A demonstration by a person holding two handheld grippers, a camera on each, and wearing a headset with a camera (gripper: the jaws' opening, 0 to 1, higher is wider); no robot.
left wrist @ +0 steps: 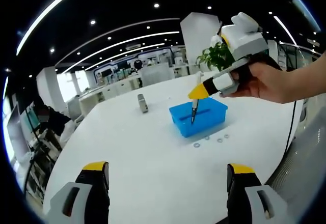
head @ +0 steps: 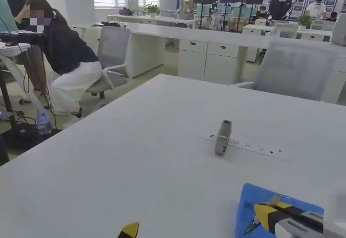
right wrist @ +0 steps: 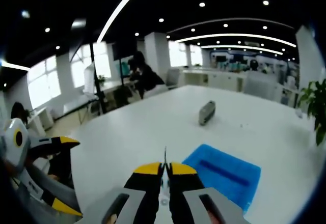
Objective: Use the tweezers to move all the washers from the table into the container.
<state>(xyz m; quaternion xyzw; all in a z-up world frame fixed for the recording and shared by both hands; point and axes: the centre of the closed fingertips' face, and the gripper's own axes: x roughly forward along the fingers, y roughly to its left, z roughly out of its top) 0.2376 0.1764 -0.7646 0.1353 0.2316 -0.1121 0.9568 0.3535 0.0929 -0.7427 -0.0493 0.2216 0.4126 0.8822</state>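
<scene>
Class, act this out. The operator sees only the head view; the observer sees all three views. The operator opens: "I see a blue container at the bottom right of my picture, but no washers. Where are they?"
Observer: About four small washers lie on the table just beside the blue container, on its side nearest the left gripper.
Operator: Where is the tweezers' tip relative to them?
Observer: The right gripper is shut on the tweezers. Their tip points down at the container's near wall, clear of the washers.
Operator: And the left gripper?
Observer: The left gripper is open, jaws wide apart, with nothing between them.
</scene>
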